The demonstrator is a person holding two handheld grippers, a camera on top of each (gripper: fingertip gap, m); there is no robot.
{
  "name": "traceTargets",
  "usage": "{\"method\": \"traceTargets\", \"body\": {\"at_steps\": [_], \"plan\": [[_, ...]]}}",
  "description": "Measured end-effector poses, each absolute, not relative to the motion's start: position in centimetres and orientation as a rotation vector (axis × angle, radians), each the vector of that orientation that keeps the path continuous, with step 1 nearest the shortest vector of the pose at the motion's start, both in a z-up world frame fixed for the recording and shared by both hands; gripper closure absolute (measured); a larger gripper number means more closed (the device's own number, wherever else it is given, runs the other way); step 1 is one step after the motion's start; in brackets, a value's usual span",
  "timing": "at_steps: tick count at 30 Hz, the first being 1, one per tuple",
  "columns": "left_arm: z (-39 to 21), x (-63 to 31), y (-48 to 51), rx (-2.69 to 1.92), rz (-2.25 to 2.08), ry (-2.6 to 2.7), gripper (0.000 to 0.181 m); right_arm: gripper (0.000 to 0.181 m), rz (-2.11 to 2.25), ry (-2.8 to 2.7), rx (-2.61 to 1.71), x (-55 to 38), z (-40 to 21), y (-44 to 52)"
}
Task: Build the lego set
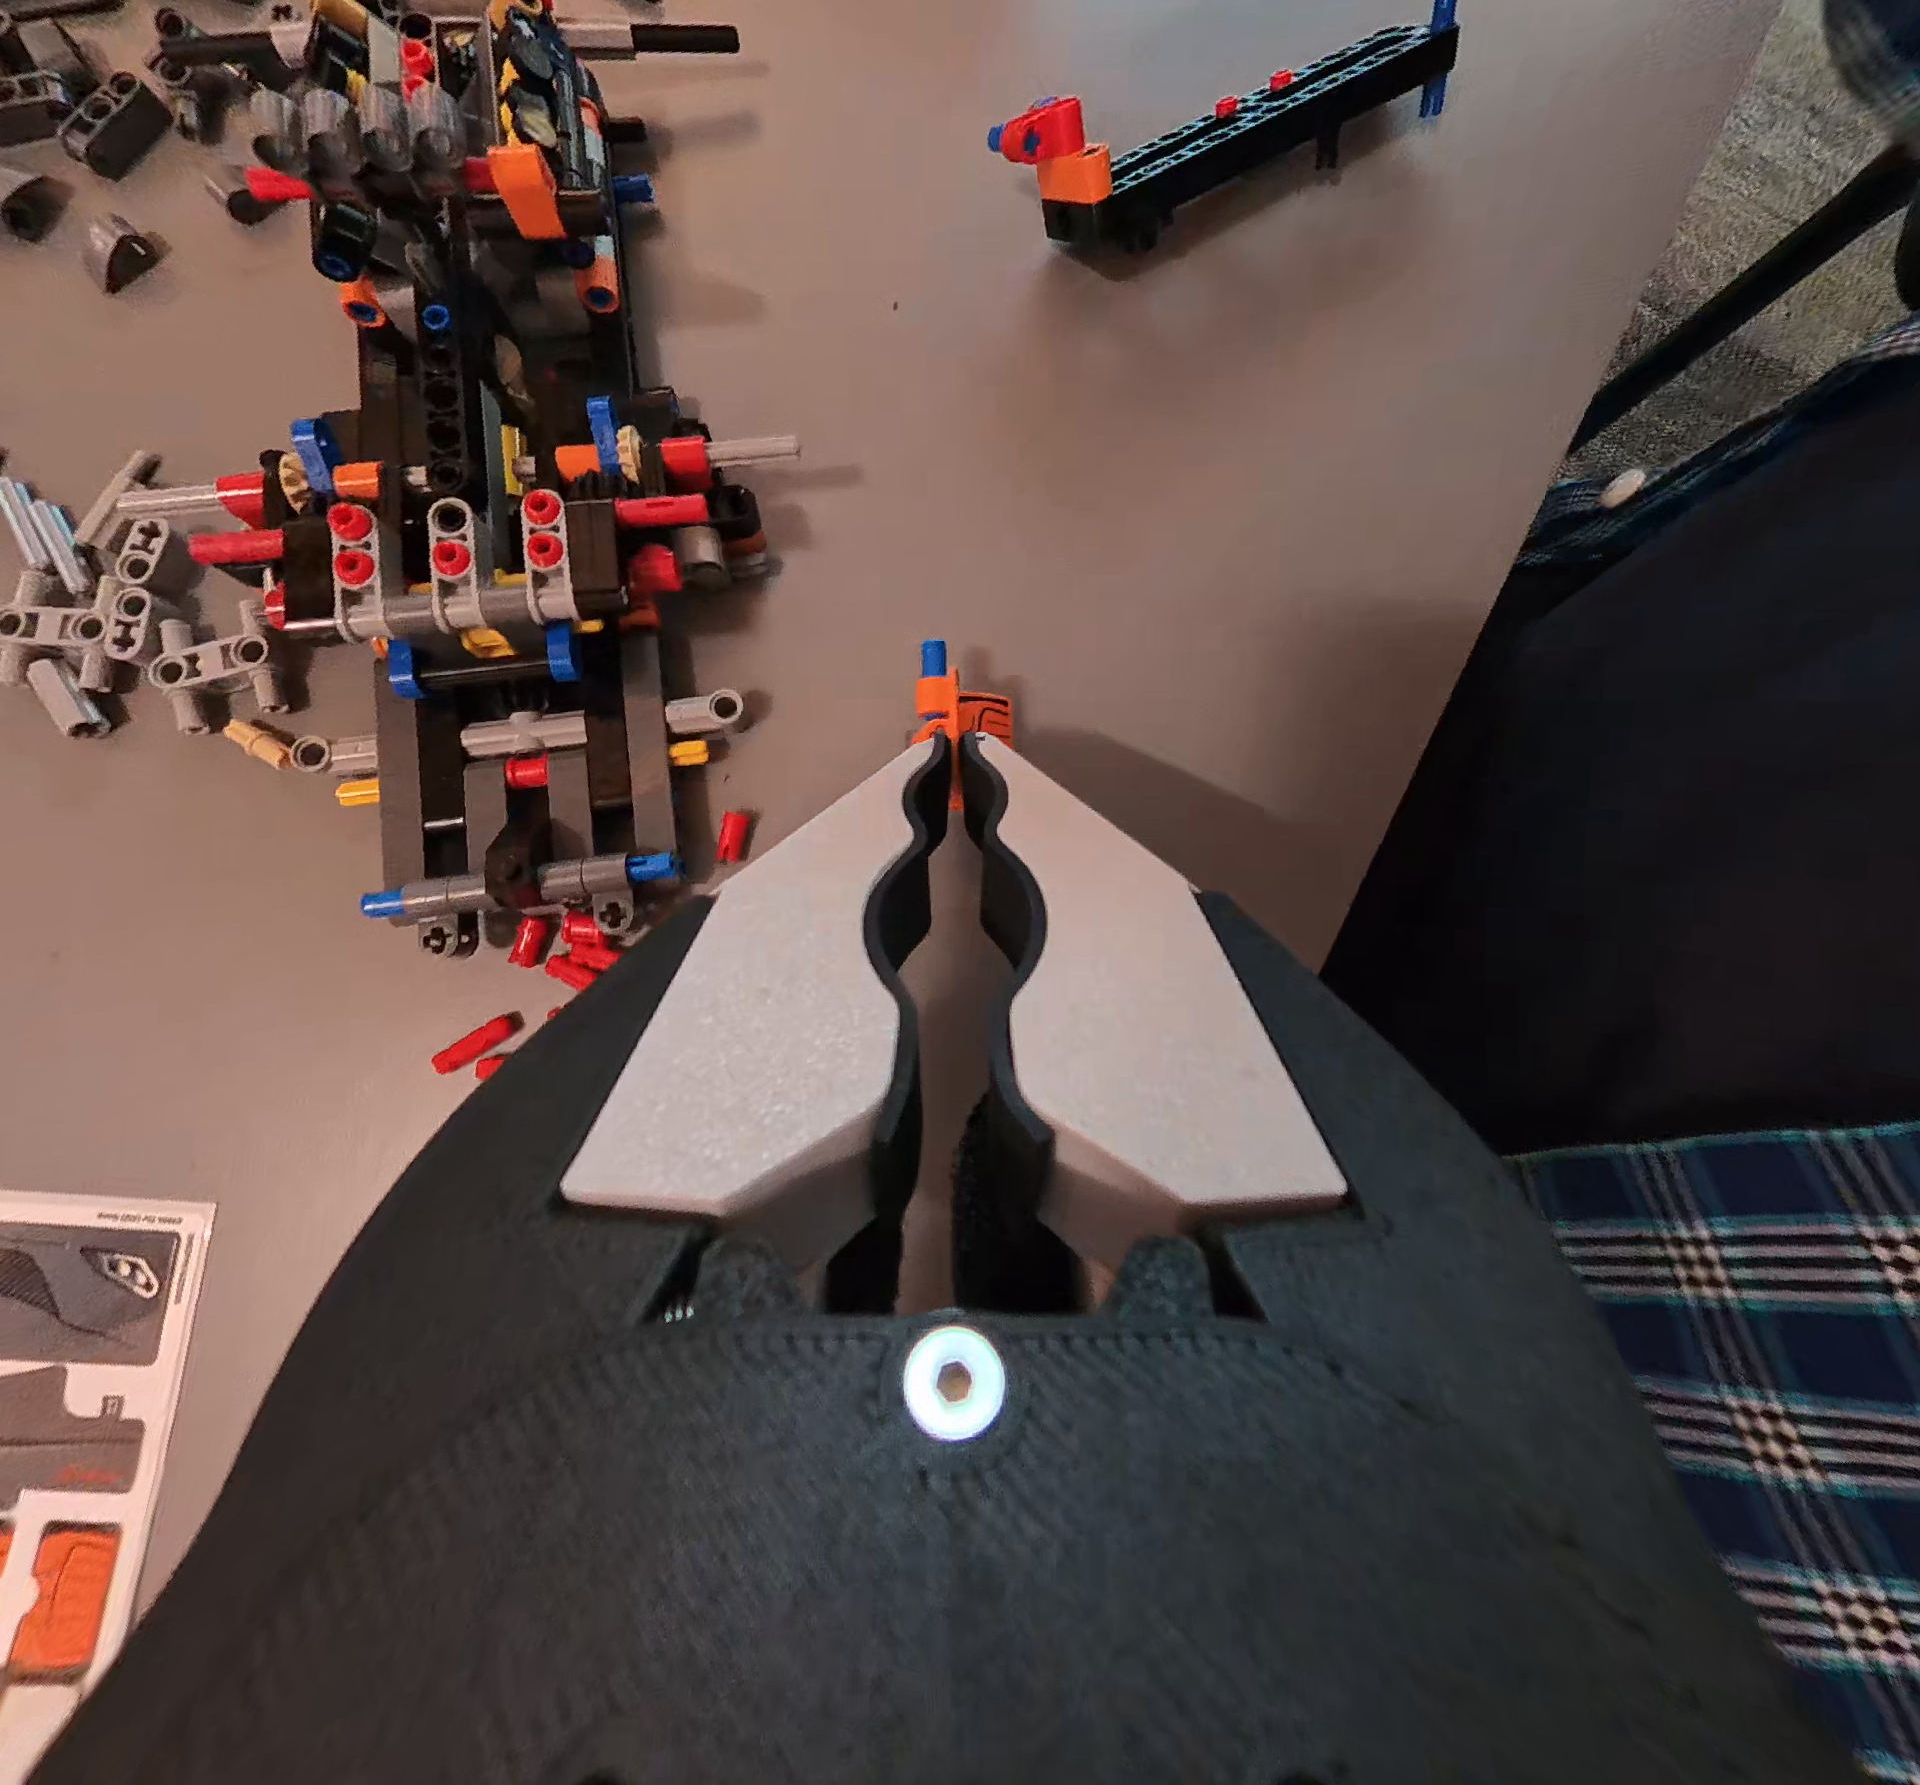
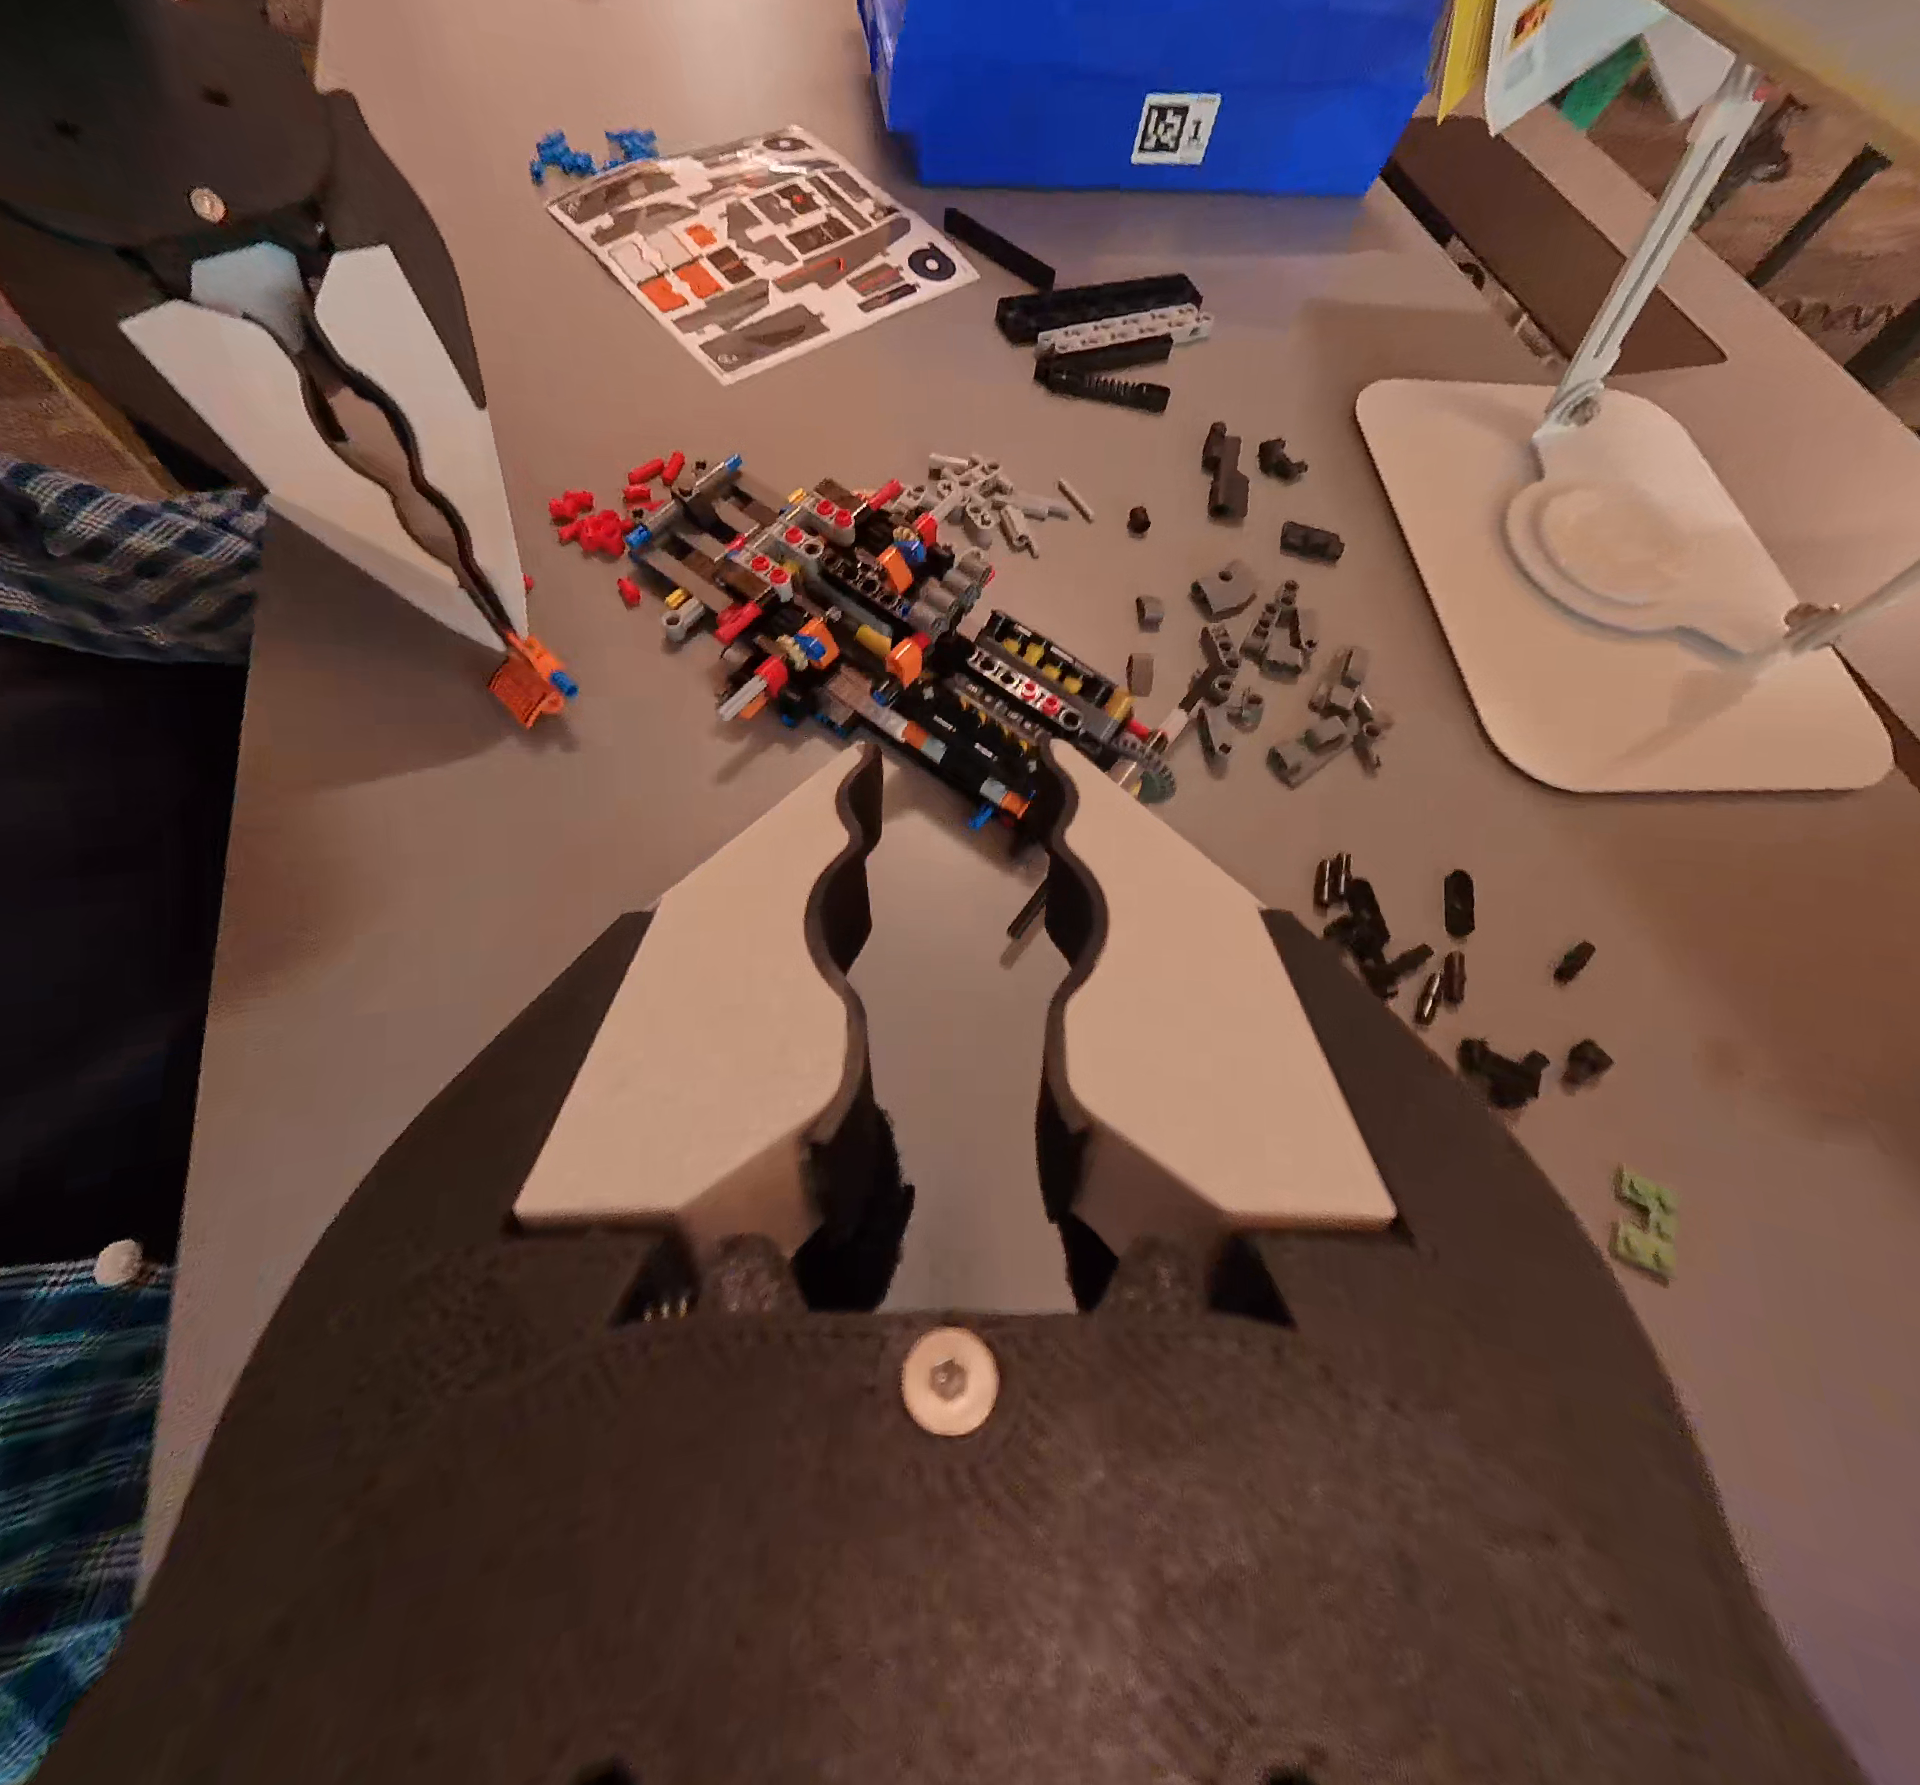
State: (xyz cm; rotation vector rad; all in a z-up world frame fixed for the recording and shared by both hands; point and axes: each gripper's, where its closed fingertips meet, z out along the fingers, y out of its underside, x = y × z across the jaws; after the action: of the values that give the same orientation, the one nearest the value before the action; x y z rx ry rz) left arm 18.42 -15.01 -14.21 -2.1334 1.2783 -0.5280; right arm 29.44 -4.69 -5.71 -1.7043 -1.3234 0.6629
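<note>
In the left wrist view, the left gripper is seen with its fingers drawn together and clamped on a small orange piece carrying a blue pin, held at the fingertips just above the grey table. The same piece is seen at 9 o'clock in the right wrist view, low over the tabletop.

The right gripper is held with its fingers apart and nothing between them, its tips just short of the near end of the half-built lego chassis.

In the left wrist view the chassis is spread from 10 to 8 o'clock, with loose grey connectors at 9 o'clock beside it and red pins scattered at its near end. A long black beam assembly with an orange and red end is lying alone at 1 o'clock, well apart from the rest. Bare tabletop is left between the beam assembly, the chassis and the held piece. The table edge is run along from 1 to 3 o'clock, where a plaid sleeve is seen.

In the right wrist view, a sticker sheet is laid at 11 o'clock, a blue bin at 12 o'clock, and a white lamp base at 2 o'clock. Black pins are strewn at 3 o'clock.
</note>
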Motion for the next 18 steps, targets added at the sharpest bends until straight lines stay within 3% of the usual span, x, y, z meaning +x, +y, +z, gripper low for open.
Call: {"method": "traceTargets", "body": {"at_steps": [1,18], "plan": [[-14.2,18.6,-15.0,-2.128,-0.530,1.284,0.180,0.155,0.672,-1.318,-1.690,29.2,-5.7,-4.3],[-14.5,21.8,-13.8,-2.038,-0.524,1.370,0.177,0.156,0.739,-1.265,-1.602,29.4,-6.9,-2.5]]}}
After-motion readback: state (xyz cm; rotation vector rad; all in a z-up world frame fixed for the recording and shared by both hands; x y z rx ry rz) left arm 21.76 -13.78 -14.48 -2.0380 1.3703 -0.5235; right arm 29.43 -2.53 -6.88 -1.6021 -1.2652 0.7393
